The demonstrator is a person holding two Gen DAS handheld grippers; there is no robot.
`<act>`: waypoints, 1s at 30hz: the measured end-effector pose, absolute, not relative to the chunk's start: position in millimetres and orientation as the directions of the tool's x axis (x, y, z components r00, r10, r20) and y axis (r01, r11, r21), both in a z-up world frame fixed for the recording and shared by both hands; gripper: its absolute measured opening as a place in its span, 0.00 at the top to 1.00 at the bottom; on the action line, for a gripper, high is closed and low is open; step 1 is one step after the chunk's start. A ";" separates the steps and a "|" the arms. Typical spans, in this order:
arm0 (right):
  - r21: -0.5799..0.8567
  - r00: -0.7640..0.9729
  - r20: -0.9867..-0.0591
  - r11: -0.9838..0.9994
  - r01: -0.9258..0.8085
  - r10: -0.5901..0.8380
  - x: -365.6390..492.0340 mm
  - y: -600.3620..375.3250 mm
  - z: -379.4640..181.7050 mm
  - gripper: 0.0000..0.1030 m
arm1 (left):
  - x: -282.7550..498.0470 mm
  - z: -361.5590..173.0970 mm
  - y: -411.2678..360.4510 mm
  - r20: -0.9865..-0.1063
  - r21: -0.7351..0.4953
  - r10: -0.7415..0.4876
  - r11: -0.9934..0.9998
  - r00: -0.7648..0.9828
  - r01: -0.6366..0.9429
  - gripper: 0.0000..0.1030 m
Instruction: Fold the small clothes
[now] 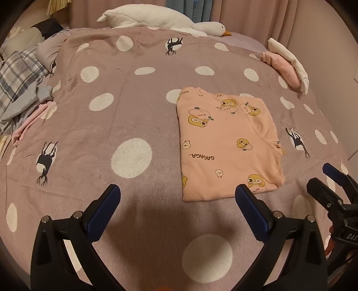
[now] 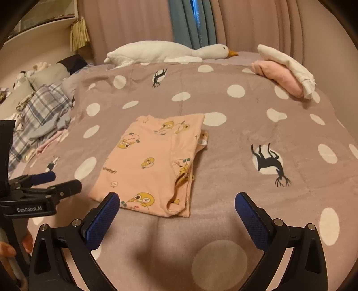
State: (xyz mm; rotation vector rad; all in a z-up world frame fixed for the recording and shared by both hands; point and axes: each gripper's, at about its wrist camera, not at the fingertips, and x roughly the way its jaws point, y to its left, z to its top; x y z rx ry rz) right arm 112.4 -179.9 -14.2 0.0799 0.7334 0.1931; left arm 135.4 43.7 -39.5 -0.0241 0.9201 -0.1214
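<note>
Folded into a neat rectangle, a peach shirt [image 1: 226,143] with yellow cartoon ducks and the word GAGAGA, flat on the mauve bedspread [image 1: 125,107] with white dots and black deer; right of centre in the left wrist view, centre in the right wrist view [image 2: 154,163]. Left gripper [image 1: 177,197] at the bottom of its own view, jaws spread wide, nothing between them but bedspread, the right blue pad just overlapping the shirt's near edge in the picture; whether touching, cannot tell. Right gripper [image 2: 176,203] likewise at the bottom of its view, jaws wide and empty, the left pad overlapping the shirt's near corner. Each gripper also seen from the other camera: at the right edge and at the lower left. At the top, along the far edge of the bed, a white stuffed goose [image 1: 156,19]. Upper right, a stack of folded clothes [image 2: 284,71], white on pink. Left edge, a rumpled heap of unfolded clothes [image 1: 20,82], plaid on top. No boxes or baskets in view.
</note>
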 end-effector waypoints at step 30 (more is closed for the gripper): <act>0.133 0.785 -0.589 0.981 -0.143 0.194 49.7 -160.6 32.5 0.01 | 61.8 5.8 45.0 -0.730 0.033 0.021 0.999 0.683 0.005 0.00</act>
